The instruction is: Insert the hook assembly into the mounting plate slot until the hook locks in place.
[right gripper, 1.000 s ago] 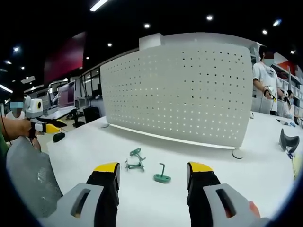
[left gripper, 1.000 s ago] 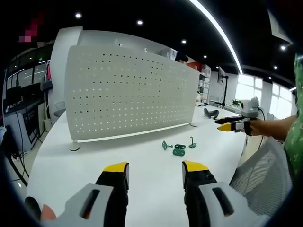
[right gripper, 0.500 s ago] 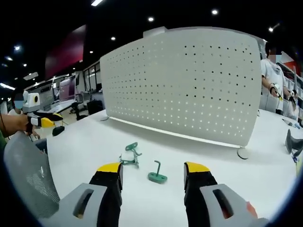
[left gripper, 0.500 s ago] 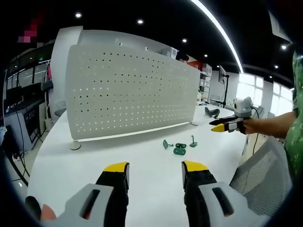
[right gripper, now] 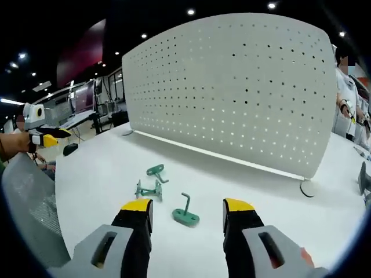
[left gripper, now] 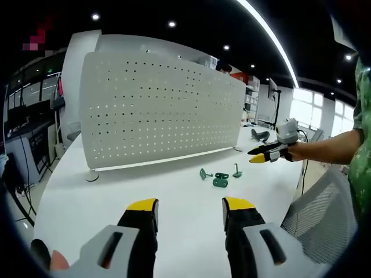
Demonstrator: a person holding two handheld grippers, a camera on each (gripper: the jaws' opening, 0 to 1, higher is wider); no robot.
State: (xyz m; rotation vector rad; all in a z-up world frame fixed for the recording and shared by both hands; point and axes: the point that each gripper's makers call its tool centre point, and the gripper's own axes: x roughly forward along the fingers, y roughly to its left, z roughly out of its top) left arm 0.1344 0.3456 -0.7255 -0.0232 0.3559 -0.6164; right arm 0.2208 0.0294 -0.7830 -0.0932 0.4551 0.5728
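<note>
My right hand-held gripper [right gripper: 186,209] hangs over the white tabletop [right gripper: 98,174], jaws apart and empty; my left hand-held gripper [left gripper: 189,208] is likewise spread with nothing between. Just past the right jaws I see three green hook pieces [right gripper: 185,212] lying loose: one upright peg on an oval base, two tipped over. Behind them stands the white perforated mounting plate [right gripper: 232,87].

A mesh chair back [left gripper: 324,208] stands beside the white table [left gripper: 87,202] — a person [right gripper: 348,98] stands behind.

left gripper [left gripper: 189,209] fingers spread, right gripper [right gripper: 187,211] fingers spread, both empty
</note>
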